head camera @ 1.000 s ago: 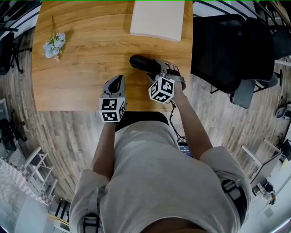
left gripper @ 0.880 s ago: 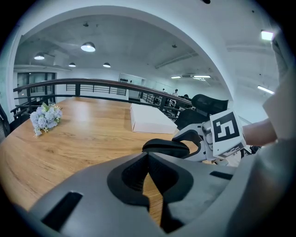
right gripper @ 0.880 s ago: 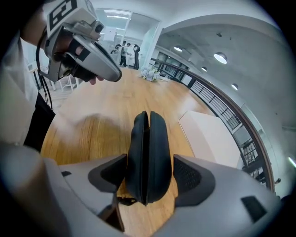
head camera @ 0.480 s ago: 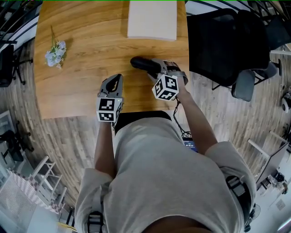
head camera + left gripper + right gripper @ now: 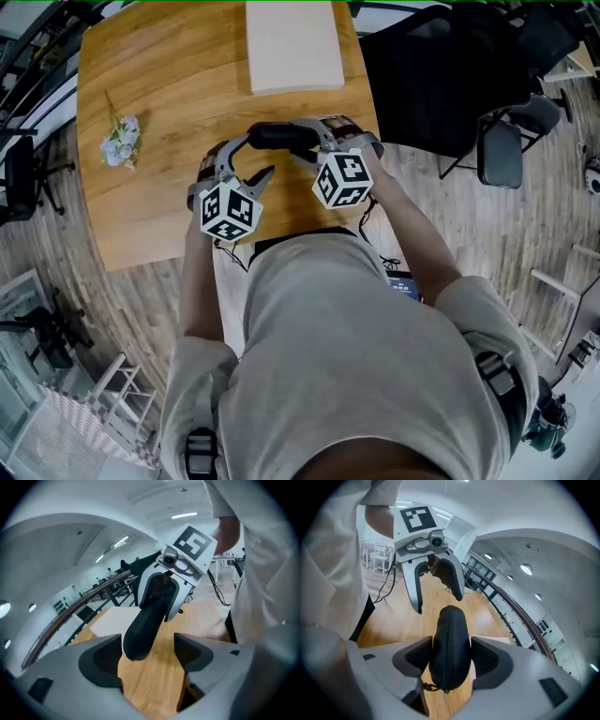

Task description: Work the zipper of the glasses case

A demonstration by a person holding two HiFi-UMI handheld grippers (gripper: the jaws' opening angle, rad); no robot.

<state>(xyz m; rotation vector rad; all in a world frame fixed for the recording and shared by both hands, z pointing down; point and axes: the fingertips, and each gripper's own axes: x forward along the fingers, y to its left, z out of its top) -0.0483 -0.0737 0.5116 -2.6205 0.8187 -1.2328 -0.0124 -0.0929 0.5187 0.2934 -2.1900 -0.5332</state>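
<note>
The black glasses case is held level over the wooden table. My right gripper is shut on its right end, and both pads press the case in the right gripper view. A small zipper pull hangs at the near end. My left gripper faces it from the left, its jaws opening. The case's free end lies between those jaws, close to the left one and apart from the right one. Across from it the right gripper shows in the left gripper view.
A flat beige box lies at the table's far edge. A small bunch of pale flowers lies at the left. A black chair stands right of the table. The table's front edge is just under both grippers.
My left gripper has moved up and to the right to the case's free end, and its jaws have opened. The right gripper keeps hold of the case.
</note>
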